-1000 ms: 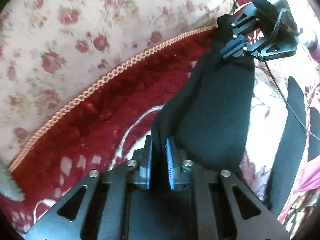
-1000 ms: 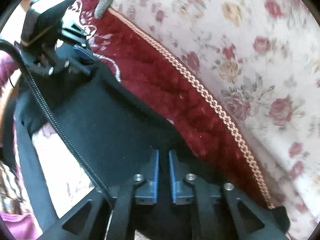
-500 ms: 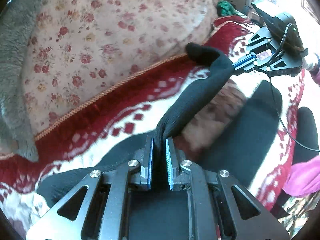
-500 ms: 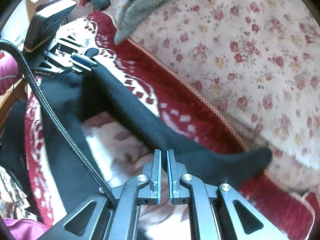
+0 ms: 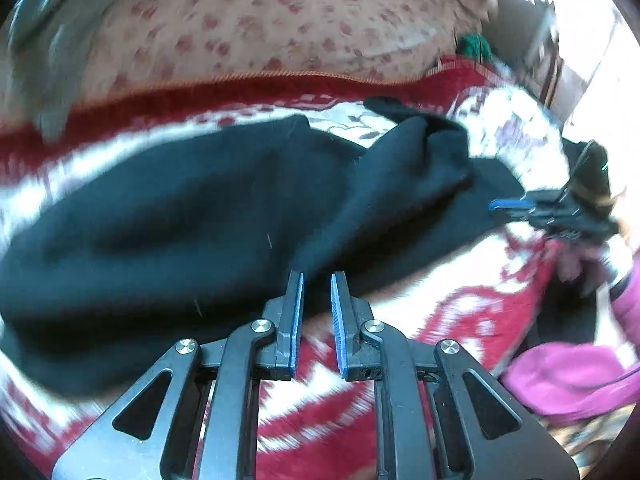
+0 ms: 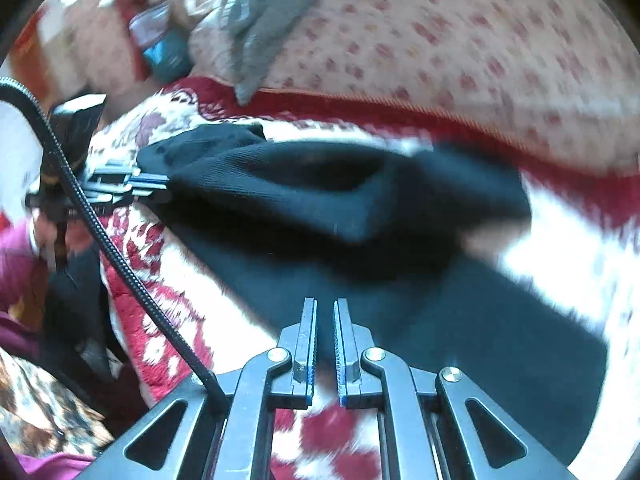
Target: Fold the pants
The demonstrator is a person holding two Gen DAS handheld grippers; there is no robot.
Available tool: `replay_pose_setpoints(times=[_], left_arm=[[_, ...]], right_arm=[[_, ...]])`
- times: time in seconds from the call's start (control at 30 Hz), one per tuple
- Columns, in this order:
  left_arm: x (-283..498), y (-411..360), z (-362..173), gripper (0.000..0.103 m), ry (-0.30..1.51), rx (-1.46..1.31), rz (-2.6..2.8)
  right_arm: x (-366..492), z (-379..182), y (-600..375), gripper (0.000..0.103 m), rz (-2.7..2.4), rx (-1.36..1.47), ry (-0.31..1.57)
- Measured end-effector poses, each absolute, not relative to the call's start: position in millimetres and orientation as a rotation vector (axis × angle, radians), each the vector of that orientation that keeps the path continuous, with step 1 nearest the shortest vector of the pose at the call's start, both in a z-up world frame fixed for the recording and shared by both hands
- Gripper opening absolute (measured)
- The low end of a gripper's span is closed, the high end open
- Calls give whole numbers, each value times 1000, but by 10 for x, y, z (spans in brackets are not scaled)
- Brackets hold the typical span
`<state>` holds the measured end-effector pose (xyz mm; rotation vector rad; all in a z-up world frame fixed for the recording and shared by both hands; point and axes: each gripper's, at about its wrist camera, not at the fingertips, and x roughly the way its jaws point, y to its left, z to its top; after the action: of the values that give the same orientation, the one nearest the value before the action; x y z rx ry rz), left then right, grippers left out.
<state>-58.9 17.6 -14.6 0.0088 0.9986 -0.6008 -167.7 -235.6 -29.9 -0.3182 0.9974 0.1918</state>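
Fold pants | black knit pants [image 5: 192, 216] doubled on red-and-white patterned rug [image 5: 472, 320] | I see left hand-held gripper [image 5: 316, 280] clamped on hem, right hand-held gripper [image 6: 325, 305] pinched together on cloth | lay corners down aligned, then release.

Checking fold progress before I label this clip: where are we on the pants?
Done: one end of the black pants has been carried over and now drapes across the rest, on the red patterned blanket. In hand: both the left tongs and right tongs look closed on the cloth's edge. Left: lay that edge flat, let go, smooth the bunched layer, probably fold again.
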Motion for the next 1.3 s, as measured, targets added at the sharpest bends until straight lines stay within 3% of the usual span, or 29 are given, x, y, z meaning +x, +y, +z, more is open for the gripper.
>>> replay_pose_setpoints(times=[0.07, 0.17, 0.2, 0.23, 0.4, 0.67, 0.77, 0.83, 0.9, 0.93, 1.3], left_arm=[[-643, 316, -100, 22, 984, -70, -560], [-677, 499, -19, 38, 962, -171, -503], [-679, 542, -1, 38, 954, -198, -492], [-673, 598, 36, 38, 937, -237, -466], [-675, 672, 99, 41, 896, -224, -304], [-793, 907, 56, 41, 867, -268, -248], [-791, 1028, 23, 41, 874, -305, -235], [-760, 1106, -12, 41, 890, -346, -228], [-732, 1149, -47, 41, 903, -382, -225], [-712, 1166, -67, 41, 910, -402, -225], [-662, 1052, -150, 41, 938, -452, -230]], right_arm=[[-1684, -176, -2447, 10, 153, -250, 967], [-1542, 135, -2505, 35, 101, -178, 906], [-1448, 248, -2493, 44, 81, -163, 889], [-1326, 348, -2460, 47, 66, -161, 881], [-468, 458, -2163, 53, -58, -305, 968], [457, -323, -2171, 53, -249, -524, 1193], [543, -453, -2291, 47, -230, -521, 1192], [516, -395, -2395, 30, -198, -468, 1166], [459, -299, -2520, 22, -156, -410, 1142], [412, -233, -2591, 11, -135, -365, 1125], [-685, 793, -3023, 6, 19, -5, 785]])
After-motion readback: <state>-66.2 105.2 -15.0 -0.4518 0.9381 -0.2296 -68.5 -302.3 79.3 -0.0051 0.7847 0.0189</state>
